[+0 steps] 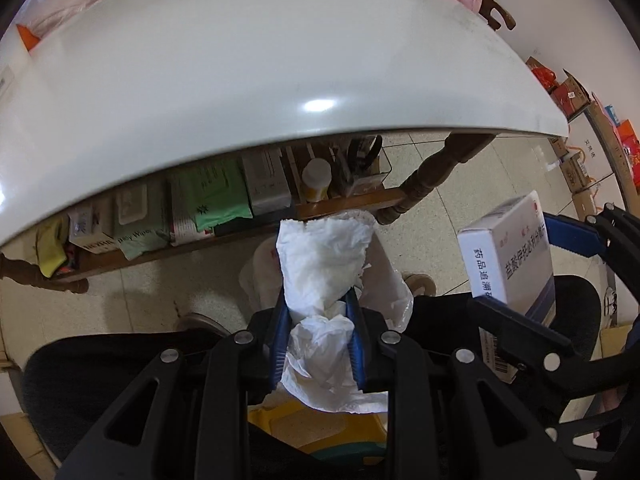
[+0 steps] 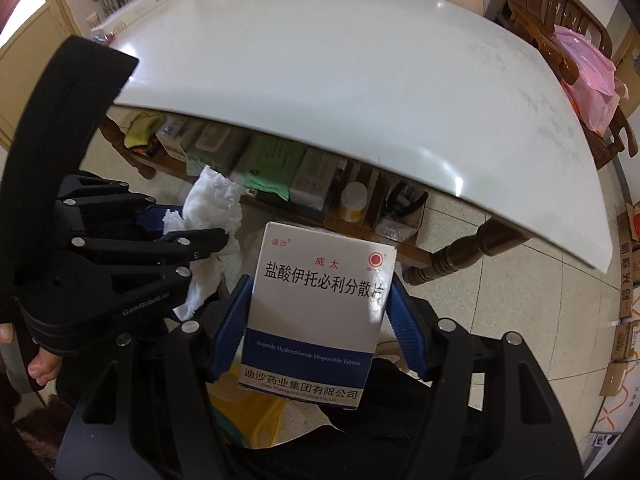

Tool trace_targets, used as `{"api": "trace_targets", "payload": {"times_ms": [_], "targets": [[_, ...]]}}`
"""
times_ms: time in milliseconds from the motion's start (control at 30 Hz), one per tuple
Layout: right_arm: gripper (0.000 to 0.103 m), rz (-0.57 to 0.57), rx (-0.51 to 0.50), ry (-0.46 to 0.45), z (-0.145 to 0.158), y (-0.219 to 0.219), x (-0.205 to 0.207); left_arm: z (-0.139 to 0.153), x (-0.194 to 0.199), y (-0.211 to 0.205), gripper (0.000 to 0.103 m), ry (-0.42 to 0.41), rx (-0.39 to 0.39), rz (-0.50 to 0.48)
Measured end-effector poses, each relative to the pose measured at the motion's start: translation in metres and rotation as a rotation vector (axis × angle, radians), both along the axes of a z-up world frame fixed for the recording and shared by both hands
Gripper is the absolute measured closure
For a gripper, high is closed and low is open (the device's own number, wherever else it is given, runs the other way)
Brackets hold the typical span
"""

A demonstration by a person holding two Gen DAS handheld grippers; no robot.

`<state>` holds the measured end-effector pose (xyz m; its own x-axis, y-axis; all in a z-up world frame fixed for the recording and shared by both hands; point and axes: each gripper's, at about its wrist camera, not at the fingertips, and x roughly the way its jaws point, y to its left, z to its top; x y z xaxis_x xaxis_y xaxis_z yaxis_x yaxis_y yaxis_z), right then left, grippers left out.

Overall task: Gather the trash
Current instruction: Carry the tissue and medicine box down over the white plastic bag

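Note:
My left gripper point(image 1: 318, 300) is shut on a crumpled white tissue point(image 1: 324, 264), held in the air in front of the white table edge. The tissue also shows in the right wrist view point(image 2: 212, 204), in the left gripper point(image 2: 188, 226) at the left. My right gripper point(image 2: 320, 292) is shut on a white and blue medicine box point(image 2: 316, 312) with Chinese print. The box shows at the right of the left wrist view point(image 1: 508, 256), held by the right gripper point(image 1: 532, 264). Both are held off the table, above the floor.
A white round table point(image 1: 240, 80) fills the upper view, with a wooden shelf point(image 1: 224, 240) below holding wipes packs, boxes and a bottle point(image 1: 316, 180). A yellow bin with a white bag liner point(image 1: 320, 428) lies below the grippers. Wooden chairs and a pink bag point(image 2: 588, 92) stand behind the table.

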<state>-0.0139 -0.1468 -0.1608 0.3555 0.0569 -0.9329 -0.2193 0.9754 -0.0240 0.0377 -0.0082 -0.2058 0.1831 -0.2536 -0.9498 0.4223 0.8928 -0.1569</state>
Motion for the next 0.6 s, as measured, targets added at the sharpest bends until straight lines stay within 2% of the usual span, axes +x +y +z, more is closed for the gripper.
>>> {"api": "trace_targets", "payload": {"times_ms": [233,600], "targets": [[0.038,-0.031,-0.029,0.024,-0.037,-0.005,0.006,-0.030,-0.002,-0.009,0.078,-0.012,0.055,-0.021],[0.038,-0.075,-0.031,0.084,-0.098,-0.012,0.017,-0.081,0.010,-0.020,0.078,0.053,0.108,-0.028]]}}
